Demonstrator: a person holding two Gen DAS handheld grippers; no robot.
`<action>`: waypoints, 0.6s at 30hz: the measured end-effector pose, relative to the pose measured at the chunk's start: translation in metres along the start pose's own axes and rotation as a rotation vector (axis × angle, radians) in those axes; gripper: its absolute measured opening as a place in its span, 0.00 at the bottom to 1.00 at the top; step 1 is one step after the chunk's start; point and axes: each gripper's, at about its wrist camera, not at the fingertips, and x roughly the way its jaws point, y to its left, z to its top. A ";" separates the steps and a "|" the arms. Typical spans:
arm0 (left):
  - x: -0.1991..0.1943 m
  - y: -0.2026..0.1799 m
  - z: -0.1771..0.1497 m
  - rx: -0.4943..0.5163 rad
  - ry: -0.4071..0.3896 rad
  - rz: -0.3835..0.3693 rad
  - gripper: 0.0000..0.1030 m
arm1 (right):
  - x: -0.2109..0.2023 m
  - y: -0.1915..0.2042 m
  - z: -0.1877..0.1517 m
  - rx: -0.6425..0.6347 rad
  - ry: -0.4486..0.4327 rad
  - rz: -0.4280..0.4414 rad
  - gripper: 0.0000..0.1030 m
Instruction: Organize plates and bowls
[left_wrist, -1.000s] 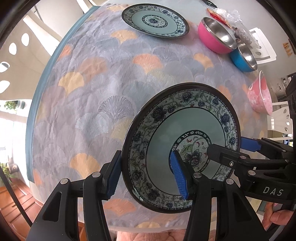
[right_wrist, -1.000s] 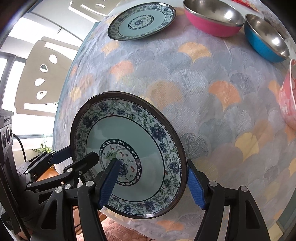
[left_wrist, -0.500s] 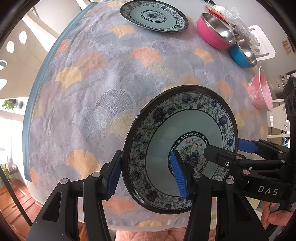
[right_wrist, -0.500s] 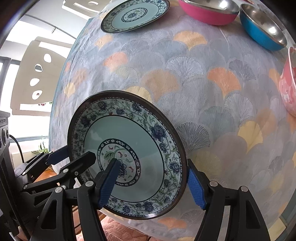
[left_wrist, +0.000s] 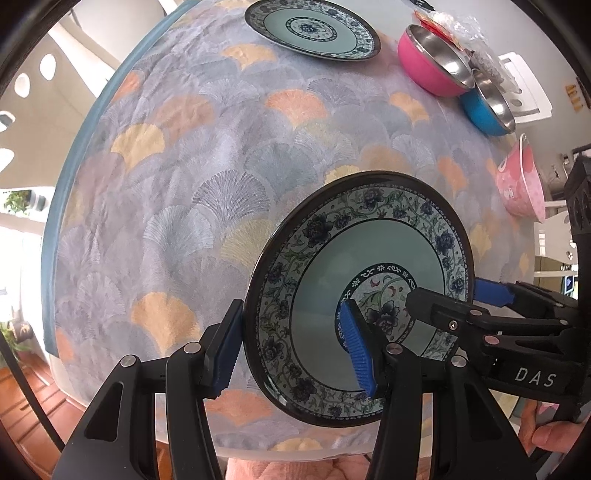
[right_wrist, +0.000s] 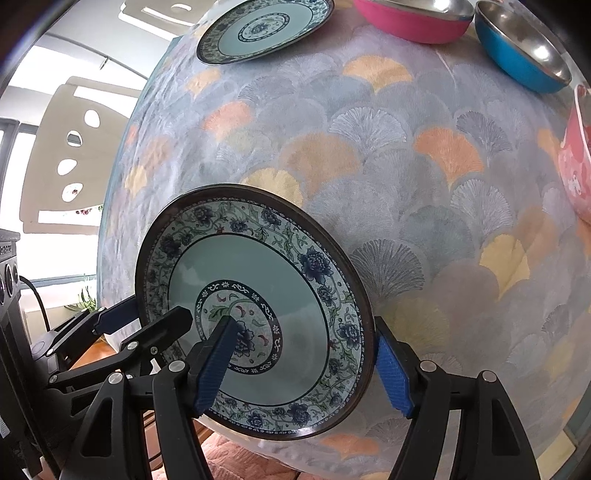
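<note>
Left wrist view: left hand-held gripper (left_wrist: 295, 349) pinched the near plate (left_wrist: 369, 266) by its rim, above the desk (left_wrist: 221, 166); second plate (left_wrist: 314, 31) lay far beyond it. Right wrist view: right hand-held gripper (right_wrist: 301, 362) straddled the same plate's (right_wrist: 258, 266) opposite rim, pads seemingly touching; blue bowl (right_wrist: 524, 48) far beyond it.

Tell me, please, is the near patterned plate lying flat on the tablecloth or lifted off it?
Lifted and tilted: the near plate is gripped at opposite rims by the left gripper and right gripper.
</note>
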 end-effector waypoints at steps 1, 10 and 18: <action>0.001 0.001 0.000 -0.004 0.002 -0.001 0.47 | 0.000 0.000 0.000 0.003 -0.001 0.002 0.69; 0.002 0.000 -0.002 -0.014 0.000 0.001 0.47 | -0.001 -0.003 -0.001 0.024 -0.027 0.014 0.69; 0.004 0.007 -0.002 -0.039 0.002 -0.005 0.47 | -0.002 -0.004 -0.001 0.026 -0.031 0.026 0.69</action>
